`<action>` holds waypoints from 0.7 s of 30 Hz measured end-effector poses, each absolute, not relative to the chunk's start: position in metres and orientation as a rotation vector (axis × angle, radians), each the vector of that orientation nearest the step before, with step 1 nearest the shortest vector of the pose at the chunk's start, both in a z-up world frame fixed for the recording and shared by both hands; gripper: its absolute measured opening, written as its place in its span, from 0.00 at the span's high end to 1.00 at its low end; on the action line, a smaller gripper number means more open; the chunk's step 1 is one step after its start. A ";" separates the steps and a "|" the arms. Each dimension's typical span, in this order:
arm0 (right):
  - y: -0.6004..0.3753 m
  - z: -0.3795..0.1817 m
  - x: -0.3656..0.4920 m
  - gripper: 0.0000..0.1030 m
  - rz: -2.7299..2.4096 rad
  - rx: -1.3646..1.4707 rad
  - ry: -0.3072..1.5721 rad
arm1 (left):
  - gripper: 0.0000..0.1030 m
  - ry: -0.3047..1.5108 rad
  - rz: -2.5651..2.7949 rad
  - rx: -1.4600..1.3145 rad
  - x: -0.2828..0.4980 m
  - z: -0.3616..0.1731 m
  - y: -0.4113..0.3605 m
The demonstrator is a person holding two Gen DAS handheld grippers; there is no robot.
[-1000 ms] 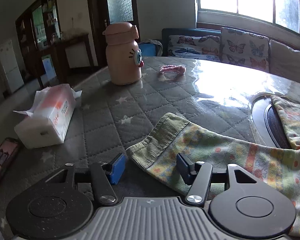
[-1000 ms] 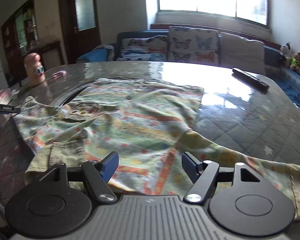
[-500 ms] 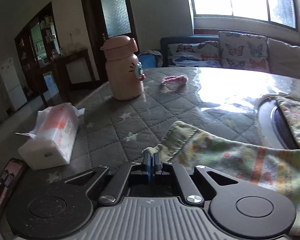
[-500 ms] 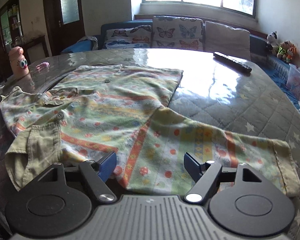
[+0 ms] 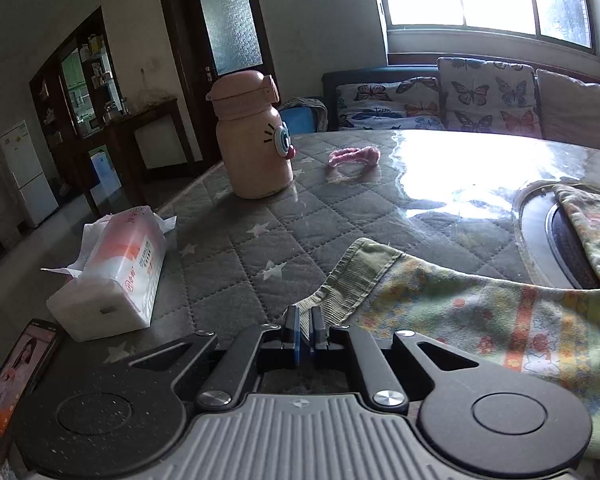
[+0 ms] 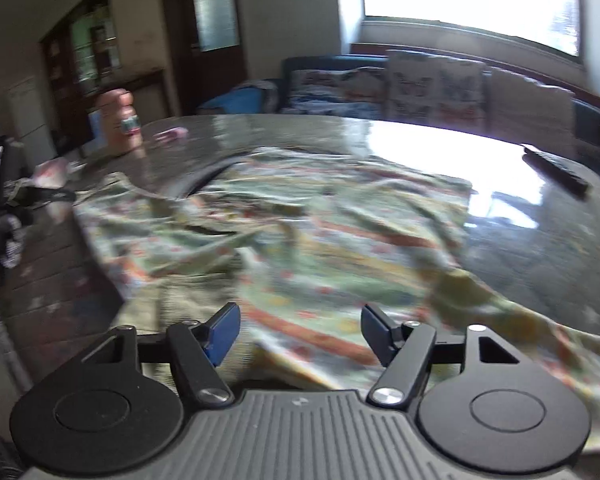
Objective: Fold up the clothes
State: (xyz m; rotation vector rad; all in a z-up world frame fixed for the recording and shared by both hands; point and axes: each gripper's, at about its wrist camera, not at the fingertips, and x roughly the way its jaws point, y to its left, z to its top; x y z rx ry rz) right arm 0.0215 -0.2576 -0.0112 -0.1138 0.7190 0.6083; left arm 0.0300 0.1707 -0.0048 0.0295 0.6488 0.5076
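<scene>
A child's patterned shirt with green ribbed cuffs lies spread on the round quilted table. My left gripper is shut on the green cuff of one sleeve, whose fabric runs off to the right. My right gripper is open and empty, just above the shirt's near hem, with cloth showing between its blue pads. The right wrist view is blurred by motion.
A pink bottle, a pink hair band, a tissue pack and a phone sit on the table's left side. A dark remote lies far right. A sofa with butterfly cushions stands behind.
My left gripper closed on the sleeve cuff and has lifted it slightly. My right gripper stayed open and has swung left over the shirt's near hem.
</scene>
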 end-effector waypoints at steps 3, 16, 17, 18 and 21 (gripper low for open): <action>-0.230 -0.015 0.019 0.45 0.703 -0.143 0.732 | 0.94 0.622 0.477 0.029 0.024 0.005 0.163; -0.211 -0.025 0.020 0.98 0.724 -0.125 0.769 | 0.74 0.576 0.001 0.117 0.029 0.017 0.053; -0.216 -0.022 0.021 0.98 0.719 -0.099 0.766 | 0.74 0.582 -0.031 0.124 0.032 0.015 0.044; -0.222 -0.019 0.021 0.98 0.714 -0.073 0.763 | 0.74 0.585 -0.059 0.132 0.036 0.014 0.035; -0.241 -0.007 0.022 0.99 0.695 0.031 0.744 | 0.74 0.590 -0.141 0.160 0.044 0.009 0.007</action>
